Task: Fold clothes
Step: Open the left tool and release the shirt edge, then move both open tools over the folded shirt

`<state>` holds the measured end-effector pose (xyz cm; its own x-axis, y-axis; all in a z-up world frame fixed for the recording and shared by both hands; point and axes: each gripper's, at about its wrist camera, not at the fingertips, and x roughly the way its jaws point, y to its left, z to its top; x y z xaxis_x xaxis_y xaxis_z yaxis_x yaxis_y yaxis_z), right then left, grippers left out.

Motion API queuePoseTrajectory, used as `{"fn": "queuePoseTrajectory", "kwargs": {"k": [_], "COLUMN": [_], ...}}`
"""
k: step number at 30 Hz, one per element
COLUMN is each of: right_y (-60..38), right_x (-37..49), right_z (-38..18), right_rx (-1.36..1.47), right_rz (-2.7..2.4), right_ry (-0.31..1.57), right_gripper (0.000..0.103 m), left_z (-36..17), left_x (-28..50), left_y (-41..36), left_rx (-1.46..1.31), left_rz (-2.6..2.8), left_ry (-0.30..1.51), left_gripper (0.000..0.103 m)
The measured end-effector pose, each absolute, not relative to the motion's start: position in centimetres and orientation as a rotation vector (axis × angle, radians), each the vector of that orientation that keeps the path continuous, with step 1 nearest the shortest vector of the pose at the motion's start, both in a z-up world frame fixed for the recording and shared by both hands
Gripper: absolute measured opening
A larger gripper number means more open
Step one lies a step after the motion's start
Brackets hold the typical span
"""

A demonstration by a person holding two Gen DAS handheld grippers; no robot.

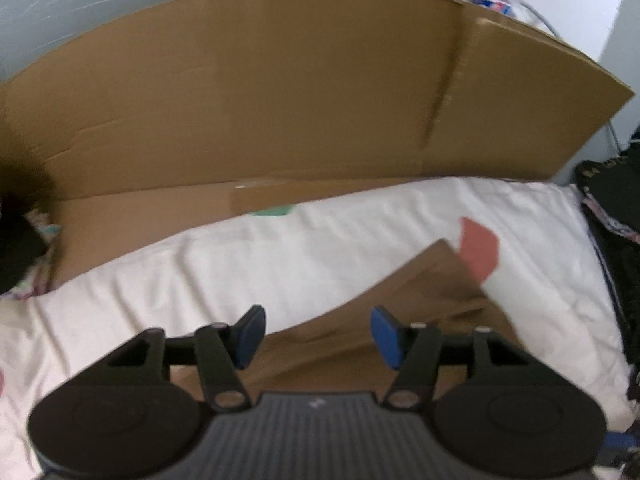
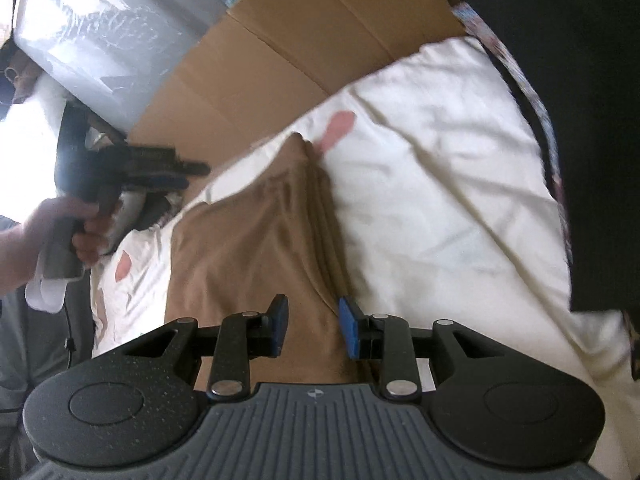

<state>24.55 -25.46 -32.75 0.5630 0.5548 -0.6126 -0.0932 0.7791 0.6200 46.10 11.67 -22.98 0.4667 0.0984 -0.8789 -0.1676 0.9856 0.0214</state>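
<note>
On the bed, we see one brown garment (image 2: 256, 248) lying on one cream sheet (image 2: 440, 168) with pink spots. From the right wrist camera the garment runs from 6 o'clock up to a bunched tip near 12 o'clock. Only this camera shows a person's hand (image 2: 60, 228) at 9 o'clock, holding the left hand-held gripper (image 2: 192, 174) up off the bed.

From the left wrist camera we see just a corner of the garment (image 1: 400, 312), at 5 o'clock. This camera shows the whole long cardboard wall (image 1: 304, 92) standing along the far edge of the bed.

We count two hand-held grippers. The left hand-held gripper (image 1: 318, 334) has its blue pads (image 1: 384, 334) spread wide, with nothing between them. The right hand-held gripper (image 2: 312, 326) has its pads closer together, with the brown cloth below and between them. We cannot tell if the pads press on the cloth.

One dark cloth (image 2: 580, 100) lies along the bed's edge at 2 o'clock in the right wrist camera. One shiny plastic-wrapped bundle (image 2: 112, 32) sits behind the cardboard at 11 o'clock.
</note>
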Motion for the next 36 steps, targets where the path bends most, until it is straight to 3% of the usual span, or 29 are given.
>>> {"fn": "queuePoseTrajectory", "kwargs": {"k": [2, 4, 21, 29, 31, 36], "right_y": [-24.7, -23.9, -18.7, -17.7, -17.8, -18.5], "right_x": [25.0, 25.5, 29.6, 30.6, 30.7, 30.4], "right_z": [-32.4, -32.2, -31.5, -32.9, -33.4, -34.0], "right_rx": [0.551, 0.526, 0.318, 0.236, 0.222, 0.221], "right_rz": [0.410, 0.415, 0.509, 0.538, 0.520, 0.484], "right_ry": [0.891, 0.880, 0.867, 0.900, 0.921, 0.943], "right_gripper": [0.032, 0.031, 0.029, 0.020, 0.021, 0.018], "left_z": [-22.9, -22.9, -28.6, -28.7, -28.3, -27.4], "left_x": [45.3, 44.4, 40.0, 40.3, 40.5, 41.0], "left_y": [12.7, 13.6, 19.1, 20.3, 20.5, 21.6], "left_rx": [-0.069, -0.073, -0.323, -0.339, -0.323, -0.311], "left_rz": [0.183, 0.200, 0.238, 0.236, 0.248, 0.287], "left_ry": [1.075, 1.073, 1.112, 1.084, 1.066, 1.052], "left_gripper": [0.054, 0.043, 0.046, 0.030, 0.019, 0.017]}}
